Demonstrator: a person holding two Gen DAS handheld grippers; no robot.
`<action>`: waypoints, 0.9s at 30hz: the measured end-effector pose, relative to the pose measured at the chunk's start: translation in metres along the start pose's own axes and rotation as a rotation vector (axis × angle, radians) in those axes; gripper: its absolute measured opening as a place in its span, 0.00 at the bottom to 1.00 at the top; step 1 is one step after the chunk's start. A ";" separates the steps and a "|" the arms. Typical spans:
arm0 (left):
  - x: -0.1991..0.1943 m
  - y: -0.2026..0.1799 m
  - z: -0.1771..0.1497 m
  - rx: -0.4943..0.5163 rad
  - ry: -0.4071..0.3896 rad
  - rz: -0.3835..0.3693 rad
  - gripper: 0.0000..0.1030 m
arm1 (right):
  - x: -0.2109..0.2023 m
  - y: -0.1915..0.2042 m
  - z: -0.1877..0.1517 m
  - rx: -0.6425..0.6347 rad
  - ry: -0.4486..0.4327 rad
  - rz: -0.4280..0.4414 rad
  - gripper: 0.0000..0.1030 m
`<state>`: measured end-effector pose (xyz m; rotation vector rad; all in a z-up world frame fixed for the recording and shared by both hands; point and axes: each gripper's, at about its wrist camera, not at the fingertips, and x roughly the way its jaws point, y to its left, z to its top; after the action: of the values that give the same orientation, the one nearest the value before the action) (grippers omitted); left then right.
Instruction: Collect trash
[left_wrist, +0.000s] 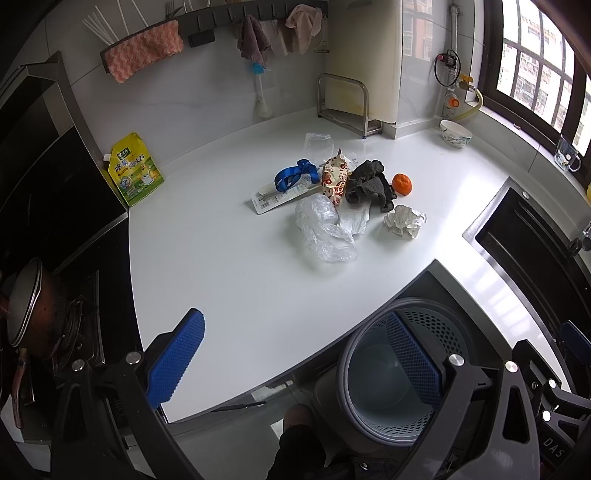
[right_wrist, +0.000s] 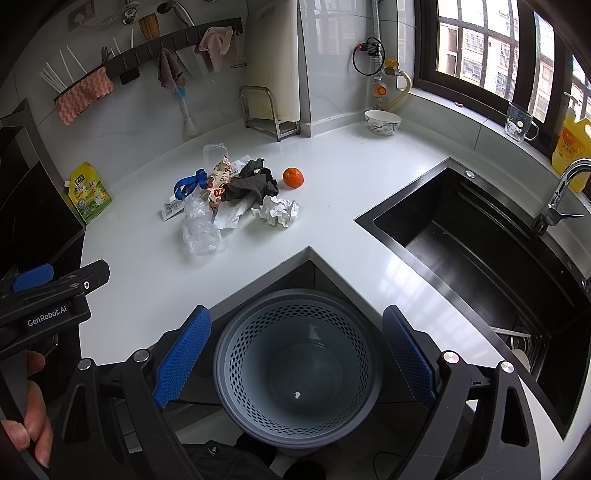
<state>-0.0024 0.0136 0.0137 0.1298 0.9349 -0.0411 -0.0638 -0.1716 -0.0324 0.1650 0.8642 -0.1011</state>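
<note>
A pile lies mid-counter: clear plastic bag (left_wrist: 325, 229) (right_wrist: 199, 230), crumpled white paper (left_wrist: 404, 220) (right_wrist: 279, 212), printed snack wrapper (left_wrist: 334, 181) (right_wrist: 218, 181), dark cloth (left_wrist: 369, 184) (right_wrist: 251, 182), blue strap (left_wrist: 295, 174) (right_wrist: 190, 182), flat package (left_wrist: 275, 197) and an orange (left_wrist: 402, 184) (right_wrist: 293, 177). A grey perforated bin (left_wrist: 399, 373) (right_wrist: 297, 367) stands below the counter's corner. My left gripper (left_wrist: 295, 354) is open and empty above the counter's near edge. My right gripper (right_wrist: 295, 354) is open and empty over the bin.
A black sink (right_wrist: 476, 258) with a faucet (right_wrist: 557, 195) is at the right. A stove with a pan (left_wrist: 33, 306) is at the left. A yellow-green pouch (left_wrist: 135, 170), a bowl (right_wrist: 382, 122), a metal rack (left_wrist: 347, 107), a glass mug (right_wrist: 519, 123) and an oil bottle (right_wrist: 570, 147) stand along the back.
</note>
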 end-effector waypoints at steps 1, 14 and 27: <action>0.000 0.001 0.001 0.000 0.000 0.000 0.94 | 0.001 0.000 -0.001 0.000 0.000 -0.001 0.87; 0.000 -0.004 -0.004 0.000 0.001 0.002 0.94 | 0.001 0.000 -0.001 -0.001 -0.002 -0.002 0.87; 0.000 -0.007 -0.005 0.001 0.000 0.003 0.94 | 0.000 -0.001 -0.002 0.000 -0.003 -0.001 0.87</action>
<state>-0.0064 0.0077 0.0101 0.1318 0.9349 -0.0389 -0.0652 -0.1725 -0.0340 0.1646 0.8613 -0.1018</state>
